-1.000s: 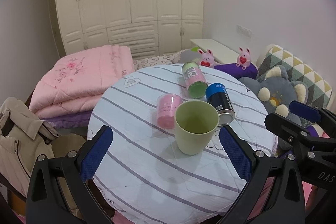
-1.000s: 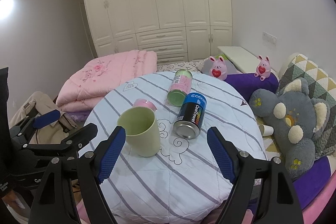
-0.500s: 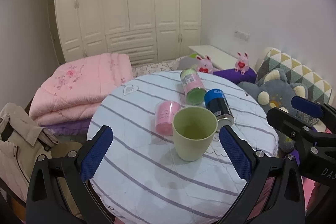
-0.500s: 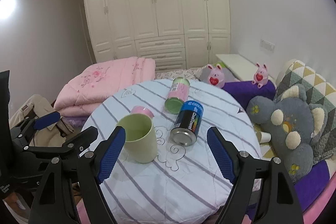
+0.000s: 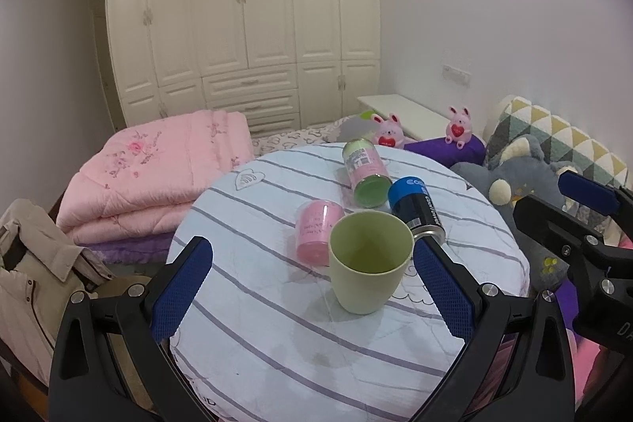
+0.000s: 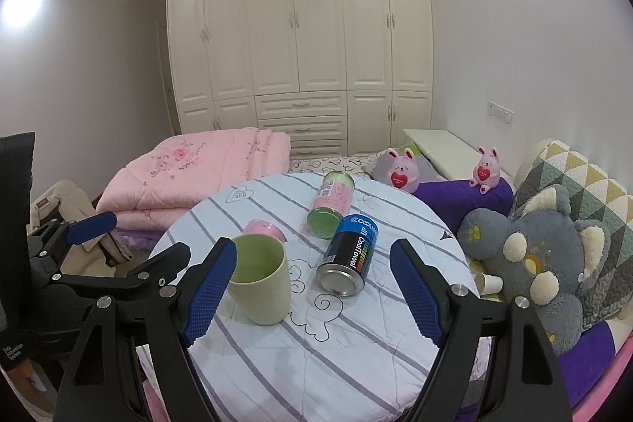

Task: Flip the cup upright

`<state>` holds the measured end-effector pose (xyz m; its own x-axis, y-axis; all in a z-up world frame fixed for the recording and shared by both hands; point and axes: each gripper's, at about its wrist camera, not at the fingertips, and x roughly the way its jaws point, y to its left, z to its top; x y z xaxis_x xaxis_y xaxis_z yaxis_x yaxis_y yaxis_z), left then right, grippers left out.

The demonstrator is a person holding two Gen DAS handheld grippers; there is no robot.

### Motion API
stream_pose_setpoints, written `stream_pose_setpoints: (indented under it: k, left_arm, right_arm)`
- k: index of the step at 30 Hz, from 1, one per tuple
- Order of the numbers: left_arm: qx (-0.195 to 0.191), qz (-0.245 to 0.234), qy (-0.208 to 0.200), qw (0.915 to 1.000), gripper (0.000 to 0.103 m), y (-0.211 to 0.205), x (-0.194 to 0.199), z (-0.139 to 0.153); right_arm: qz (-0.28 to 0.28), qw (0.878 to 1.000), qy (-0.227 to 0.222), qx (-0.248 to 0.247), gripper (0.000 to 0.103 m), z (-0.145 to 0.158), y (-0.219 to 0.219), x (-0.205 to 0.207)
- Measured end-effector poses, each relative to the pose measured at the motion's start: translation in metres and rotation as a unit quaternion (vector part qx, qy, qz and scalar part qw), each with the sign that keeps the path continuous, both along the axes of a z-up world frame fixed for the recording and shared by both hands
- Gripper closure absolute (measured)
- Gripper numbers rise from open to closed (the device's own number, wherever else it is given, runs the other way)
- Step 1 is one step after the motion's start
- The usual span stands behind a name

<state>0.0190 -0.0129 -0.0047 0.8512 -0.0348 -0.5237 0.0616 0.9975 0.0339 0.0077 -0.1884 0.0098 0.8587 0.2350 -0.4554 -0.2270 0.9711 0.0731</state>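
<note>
A pale green cup (image 5: 370, 262) stands upright, mouth up, on the round striped table (image 5: 257, 323); it also shows in the right wrist view (image 6: 259, 283). My left gripper (image 5: 312, 289) is open and empty, its blue pads wide apart on the near side of the cup. My right gripper (image 6: 310, 293) is open and empty, pulled back from the table, with the cup just behind its left pad. Neither gripper touches the cup.
A small pink container (image 5: 316, 232), a pink-green canister (image 5: 364, 171) and a blue-black can (image 5: 417, 208) lie on their sides behind the cup. A folded pink quilt (image 5: 158, 176) is at the left; a grey plush toy (image 6: 530, 256) and pillows are at the right.
Both grippers have drawn back and risen, so the table looks smaller and farther. The cup has stayed upright in place.
</note>
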Motion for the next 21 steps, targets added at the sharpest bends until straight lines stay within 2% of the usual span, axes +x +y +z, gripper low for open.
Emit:
stream_pose_setpoints:
  k: [21]
  left_arm:
    - [0.008, -0.004, 0.0, 1.0, 0.0, -0.0022, 0.0032, -0.0004]
  right_arm:
    - [0.002, 1.0, 0.007, -0.001, 0.022, -0.0018, 0.0004, 0.0023]
